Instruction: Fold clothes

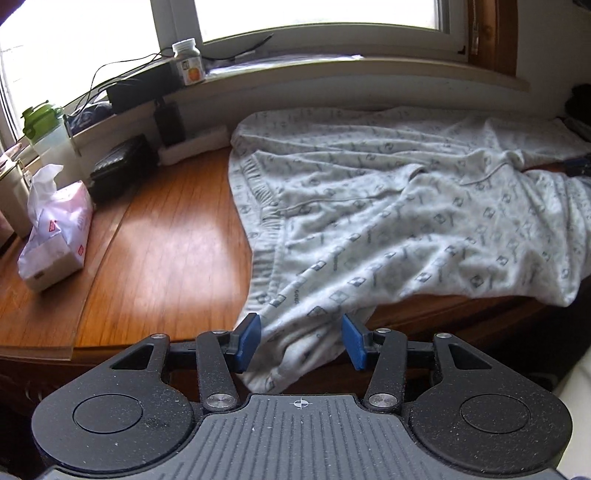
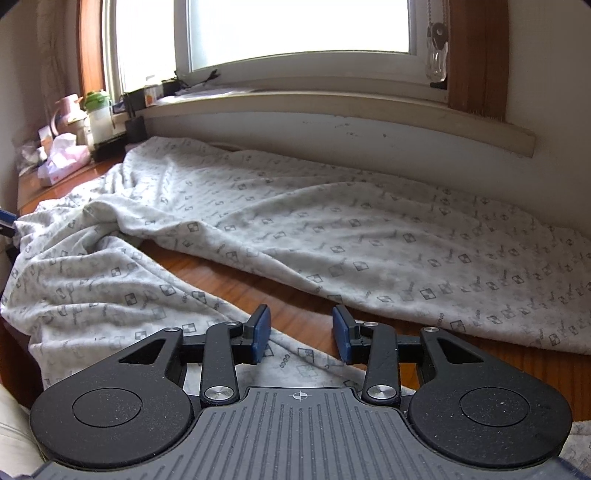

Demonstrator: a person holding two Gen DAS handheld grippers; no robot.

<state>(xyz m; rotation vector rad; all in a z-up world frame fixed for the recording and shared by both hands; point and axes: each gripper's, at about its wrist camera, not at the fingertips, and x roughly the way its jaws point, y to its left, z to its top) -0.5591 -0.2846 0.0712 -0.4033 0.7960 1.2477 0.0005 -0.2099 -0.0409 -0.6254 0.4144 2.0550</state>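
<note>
1. The table [image 1: 166,229] is brown polished wood, running along the wall under a window [image 2: 295,33]; its front edge curves across the bottom of the left wrist view.
2. The pants [image 1: 406,206] are pale grey with a small dark square print. They lie spread over the right part of the table, waistband toward the left with its ribbed edge bunched, and one part hangs over the front edge. In the right wrist view the pants [image 2: 332,236] form two long legs with a strip of bare wood showing between them.
3. The left gripper [image 1: 301,341] has its jaws clearly apart. The hanging cloth lies in the gap between the blue pads [image 1: 247,341], which do not press on it.
4. The right gripper [image 2: 301,334] has its jaws somewhat less wide. Cloth of the near leg passes below and between its pads [image 2: 260,334]; no squeeze on it shows.
5. The tissue pack [image 1: 55,240] is pink and white and sits on the table at the left, well apart from the pants.
6. The green-lidded bottle [image 1: 44,127] stands behind the tissue pack by the sill.
7. The white-capped jar [image 1: 189,61] stands on the sill, with black cables beside it.
</note>
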